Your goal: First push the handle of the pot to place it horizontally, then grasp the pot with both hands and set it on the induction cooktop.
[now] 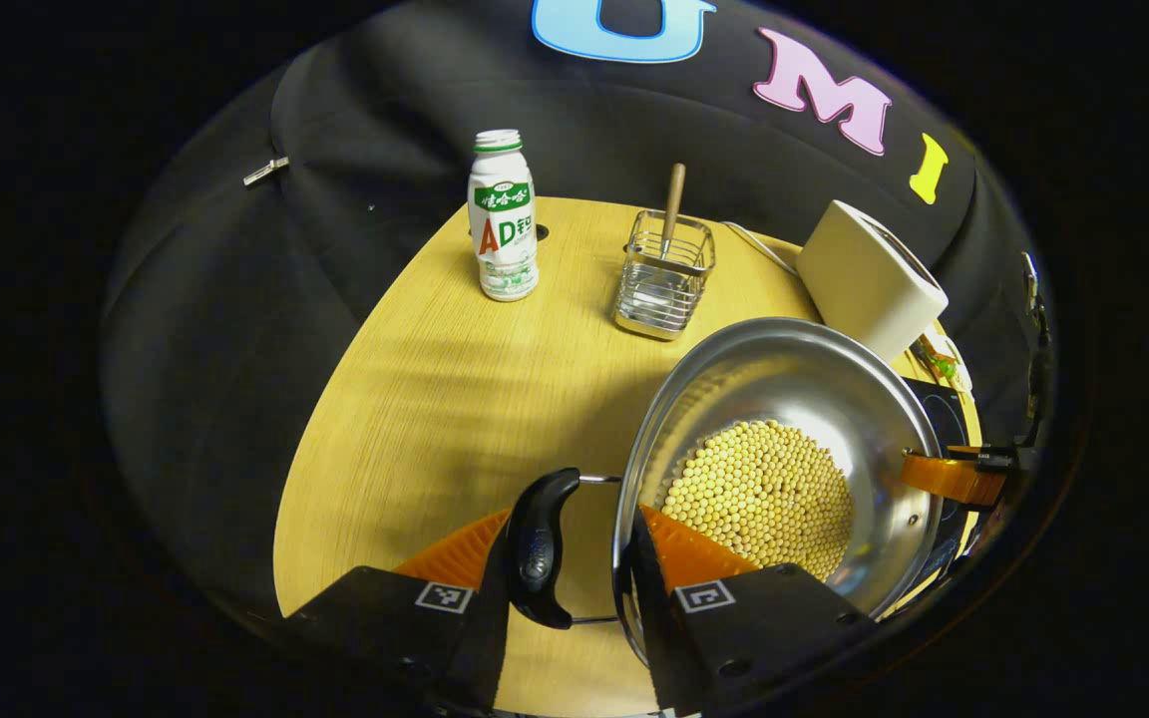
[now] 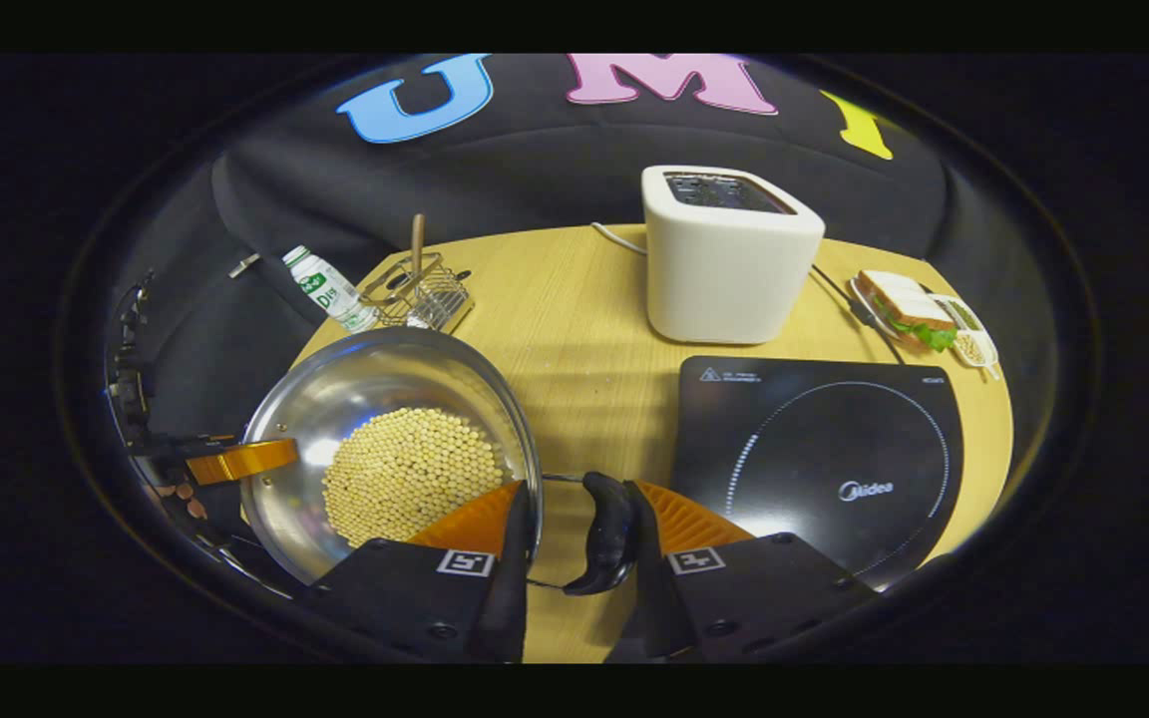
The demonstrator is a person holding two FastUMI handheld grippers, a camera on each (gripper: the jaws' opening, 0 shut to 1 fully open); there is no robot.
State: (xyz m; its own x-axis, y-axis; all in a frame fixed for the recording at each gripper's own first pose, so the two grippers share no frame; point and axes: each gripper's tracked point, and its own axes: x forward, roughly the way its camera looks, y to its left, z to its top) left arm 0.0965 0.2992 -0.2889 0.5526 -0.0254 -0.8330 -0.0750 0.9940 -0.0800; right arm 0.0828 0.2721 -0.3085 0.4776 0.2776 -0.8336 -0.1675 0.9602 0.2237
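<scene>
left gripper view: left tool (image 1: pixel 574 558) straddles the pot's (image 1: pixel 784 369) near rim and black side handle (image 1: pixel 538 546), seemingly clamped on them; pot of beans (image 1: pixel 759 494) sits over the table (image 1: pixel 435 399) | right gripper view: right tool (image 2: pixel 574 543) likewise closed around rim and the other handle (image 2: pixel 606 543); cooktop (image 2: pixel 824 459) just beside, pot (image 2: pixel 375 389) not on it.

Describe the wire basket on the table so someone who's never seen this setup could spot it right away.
Start at the round wooden table and look to its back edge, by the black cloth wall. Between the white drink bottle and the white toaster stands the wire basket, the one see-through metal holder, with a wooden stick poking up from it.
</scene>
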